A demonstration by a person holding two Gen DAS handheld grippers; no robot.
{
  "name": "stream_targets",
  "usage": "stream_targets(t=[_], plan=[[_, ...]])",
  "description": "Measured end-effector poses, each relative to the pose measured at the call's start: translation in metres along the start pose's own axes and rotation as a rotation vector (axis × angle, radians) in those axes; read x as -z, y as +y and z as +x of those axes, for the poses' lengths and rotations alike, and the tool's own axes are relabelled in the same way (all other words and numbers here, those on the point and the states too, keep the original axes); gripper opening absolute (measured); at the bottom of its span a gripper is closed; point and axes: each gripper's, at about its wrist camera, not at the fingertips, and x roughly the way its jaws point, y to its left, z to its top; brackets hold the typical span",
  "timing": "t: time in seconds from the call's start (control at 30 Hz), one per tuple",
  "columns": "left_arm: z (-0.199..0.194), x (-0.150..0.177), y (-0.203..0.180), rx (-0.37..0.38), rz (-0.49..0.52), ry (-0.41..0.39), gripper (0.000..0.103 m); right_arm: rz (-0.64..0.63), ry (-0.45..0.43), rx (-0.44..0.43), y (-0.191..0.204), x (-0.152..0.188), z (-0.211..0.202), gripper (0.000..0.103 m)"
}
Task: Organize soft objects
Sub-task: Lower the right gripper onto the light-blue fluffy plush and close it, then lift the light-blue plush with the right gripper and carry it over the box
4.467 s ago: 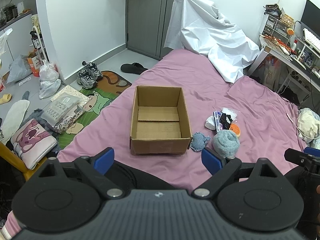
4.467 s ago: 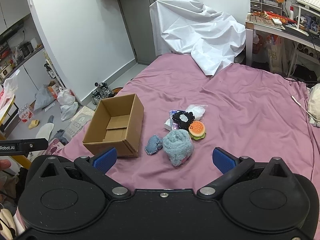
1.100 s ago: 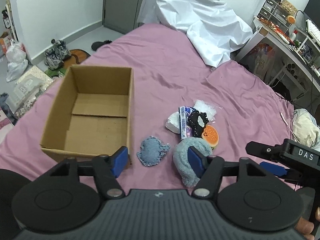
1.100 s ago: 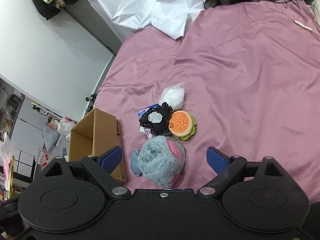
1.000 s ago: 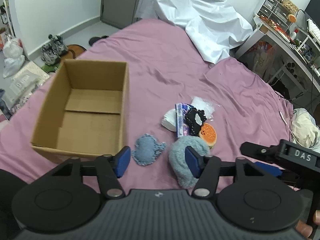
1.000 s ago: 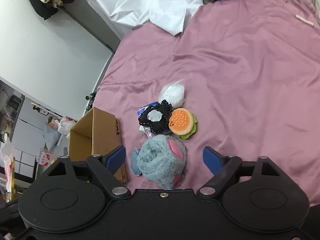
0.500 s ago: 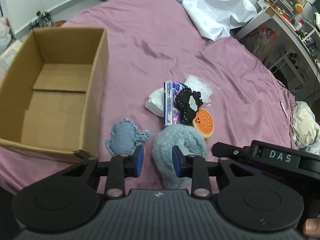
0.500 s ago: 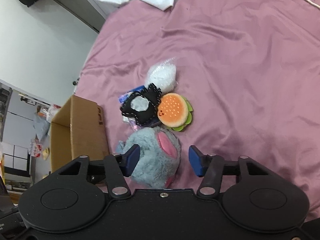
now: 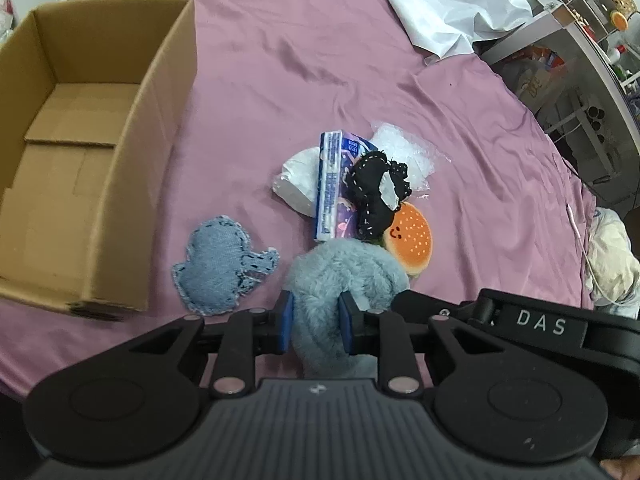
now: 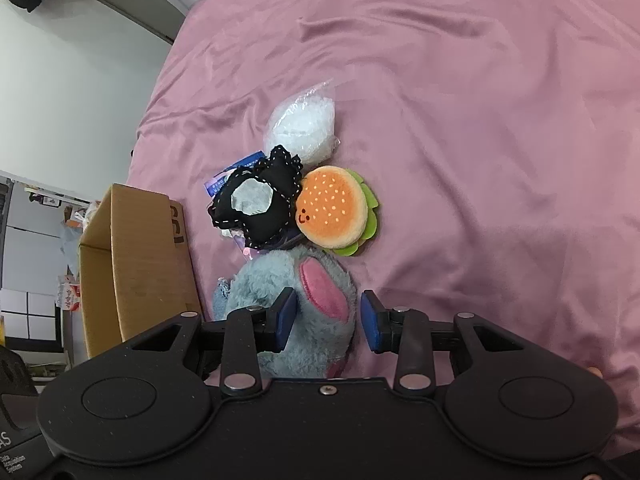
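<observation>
Nothing sits in the cardboard box [image 9: 80, 128] yet. From the left wrist, the left gripper [image 9: 314, 322] is closing, pads pressing into the blue plush toy [image 9: 344, 276] on the bed [image 9: 280, 60]. From the right wrist, the right gripper [image 10: 328, 322] is closing around it too, one pad short.

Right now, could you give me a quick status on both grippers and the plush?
Left gripper closing, pinching blue furry plush. Right gripper closing around it, right pad not touching. Cardboard box empty. Nothing in the way.
</observation>
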Motion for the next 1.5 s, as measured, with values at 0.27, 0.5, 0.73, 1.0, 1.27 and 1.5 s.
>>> stream_targets(t=[0.27, 0.5, 0.73, 1.0, 1.27, 1.5], plan=[[0.005, -0.002, 0.000, 0.009, -0.040, -0.005, 0.020, 0.007, 0.038, -0.016, 0.001, -0.005, 0.013, 0.023], [-0.003, -0.002, -0.002, 0.013, -0.029, -0.028, 0.017, -0.040, 0.008, -0.026, 0.007, -0.002, 0.005, 0.018], [-0.026, -0.003, -0.007, 0.016, 0.001, -0.082, 0.017, -0.088, -0.052, -0.076, 0.014, 0.002, -0.014, 0.018], [-0.056, -0.005, -0.010, 0.007, 0.027, -0.149, 0.017, -0.145, -0.109, -0.137, 0.029, 0.005, -0.036, 0.018], [-0.079, -0.006, -0.007, -0.006, 0.017, -0.201, 0.017, -0.188, -0.141, -0.173, 0.048, 0.008, -0.049, 0.018], [-0.097, -0.011, -0.002, -0.021, 0.008, -0.243, 0.016, -0.222, -0.168, -0.221, 0.065, 0.009, -0.052, 0.018]])
